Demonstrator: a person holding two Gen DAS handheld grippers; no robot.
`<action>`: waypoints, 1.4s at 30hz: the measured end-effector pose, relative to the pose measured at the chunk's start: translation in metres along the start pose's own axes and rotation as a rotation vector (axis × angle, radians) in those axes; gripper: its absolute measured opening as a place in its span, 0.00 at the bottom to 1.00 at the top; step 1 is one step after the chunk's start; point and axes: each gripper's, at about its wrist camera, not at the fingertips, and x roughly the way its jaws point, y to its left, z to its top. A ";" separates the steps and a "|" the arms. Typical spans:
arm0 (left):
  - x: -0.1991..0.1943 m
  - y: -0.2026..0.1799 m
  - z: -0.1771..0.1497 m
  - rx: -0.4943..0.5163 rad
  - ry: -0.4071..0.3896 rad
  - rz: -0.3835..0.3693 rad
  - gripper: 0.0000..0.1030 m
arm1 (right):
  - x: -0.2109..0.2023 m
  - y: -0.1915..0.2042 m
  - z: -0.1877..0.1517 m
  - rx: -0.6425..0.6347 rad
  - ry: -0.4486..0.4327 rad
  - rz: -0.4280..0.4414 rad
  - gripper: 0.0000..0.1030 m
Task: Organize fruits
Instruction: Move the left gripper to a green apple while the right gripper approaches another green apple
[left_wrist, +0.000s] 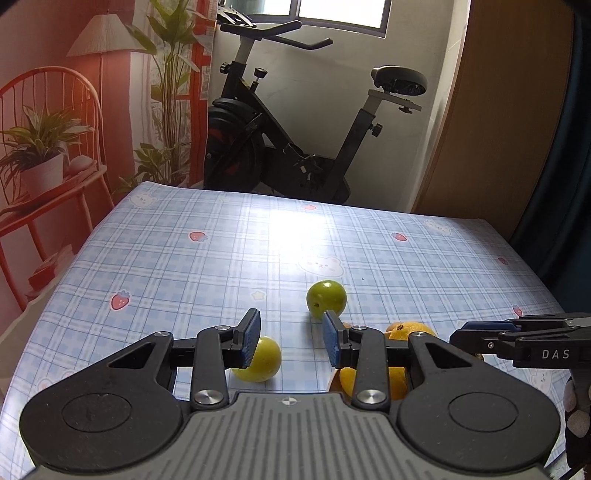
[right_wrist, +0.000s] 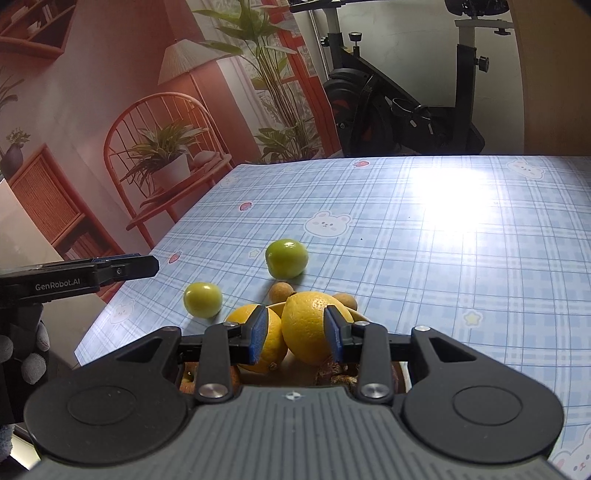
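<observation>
Two green round fruits (left_wrist: 327, 298) (left_wrist: 264, 360) lie loose on the blue checked tablecloth (left_wrist: 184, 266). My left gripper (left_wrist: 291, 339) hovers over them, open, with nothing between its blue pads. Two yellow oranges (right_wrist: 308, 328) (right_wrist: 275, 350) sit piled in a dish with a yellowish rim (right_wrist: 360, 315), beside two small brown longans (right_wrist: 280, 291) (right_wrist: 347, 301). My right gripper (right_wrist: 295, 336) hangs above the pile with its pads apart; the front orange shows in the gap, but I see no pad pressing on it. In the left wrist view the right gripper (left_wrist: 458, 334) appears side-on, empty, next to the oranges (left_wrist: 406, 330).
Brown dried fruit (right_wrist: 340, 373) lies under the right gripper. Gloved hands (right_wrist: 29, 350) hold the tools. An exercise bike (left_wrist: 295, 129) stands behind the table's far edge, a printed wall backdrop (left_wrist: 55, 129) to the left and a wooden panel (left_wrist: 498, 110) to the right.
</observation>
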 end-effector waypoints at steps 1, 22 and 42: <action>0.001 -0.001 -0.002 0.000 0.001 0.005 0.38 | -0.001 -0.001 0.000 0.005 -0.002 -0.005 0.36; -0.004 0.030 -0.001 -0.093 -0.012 0.026 0.38 | 0.012 0.002 0.021 -0.055 0.069 -0.012 0.36; 0.016 0.046 0.010 -0.120 0.016 0.010 0.38 | 0.081 0.028 0.069 -0.175 0.197 0.010 0.36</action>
